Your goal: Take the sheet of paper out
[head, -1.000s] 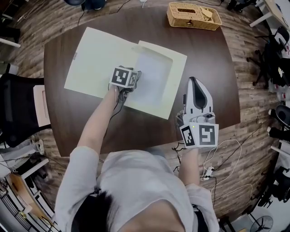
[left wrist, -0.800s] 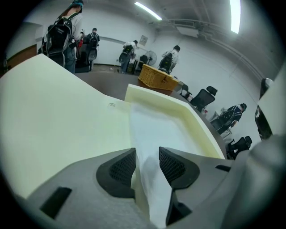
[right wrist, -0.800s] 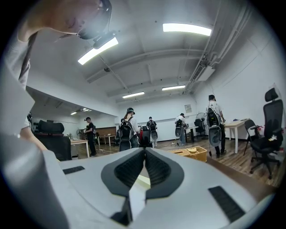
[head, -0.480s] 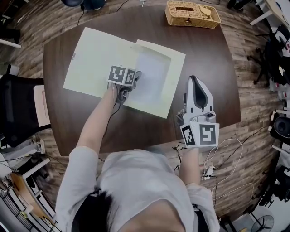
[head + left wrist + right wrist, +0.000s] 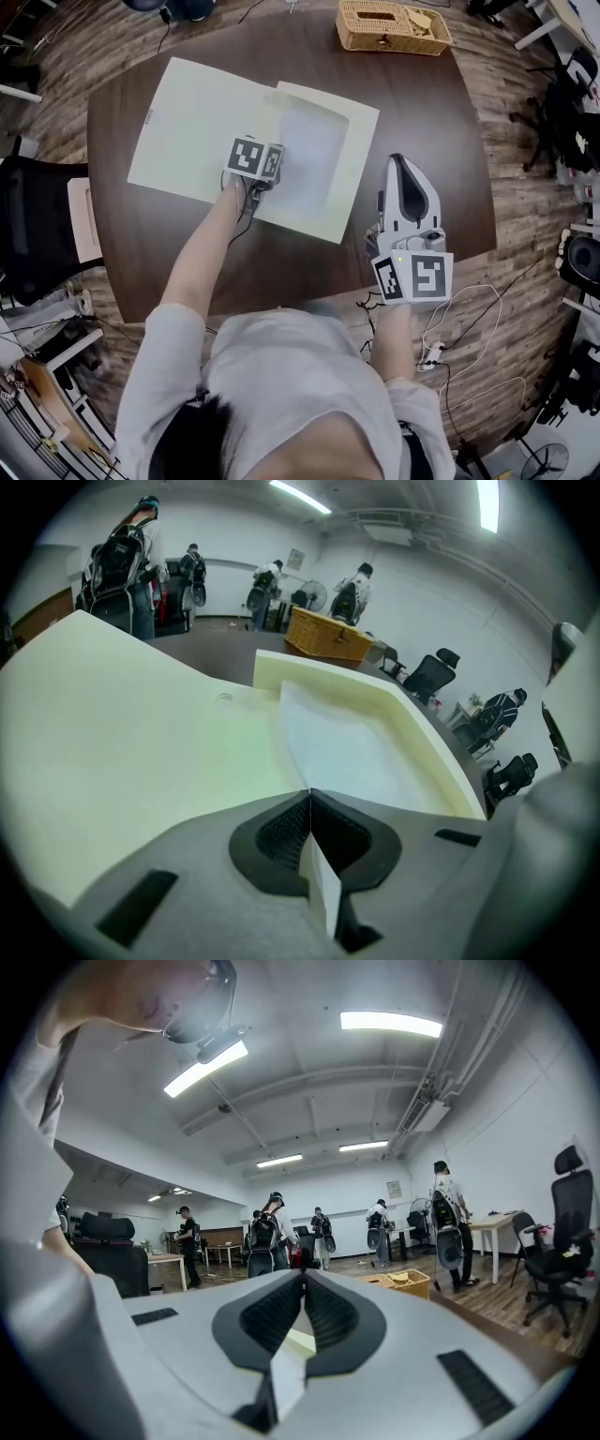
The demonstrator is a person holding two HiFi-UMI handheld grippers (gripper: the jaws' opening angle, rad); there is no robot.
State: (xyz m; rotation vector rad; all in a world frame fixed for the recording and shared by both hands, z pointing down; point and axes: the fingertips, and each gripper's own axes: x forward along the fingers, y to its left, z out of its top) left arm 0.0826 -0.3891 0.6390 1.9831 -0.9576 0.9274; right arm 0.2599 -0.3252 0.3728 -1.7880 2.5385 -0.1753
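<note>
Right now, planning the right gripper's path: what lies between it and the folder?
Only bare tabletop, as the head view shows; right gripper and folder lie apart.

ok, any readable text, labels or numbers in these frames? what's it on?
No readable text anywhere.
marker cubes: black-and-white square patterns only, no letters.
cream folder: one faint mark, too small to read.
wall notice: too small to read.

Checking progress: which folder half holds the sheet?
The right half, whose cream border frames the white sheet; the left half is plain and bare.
</note>
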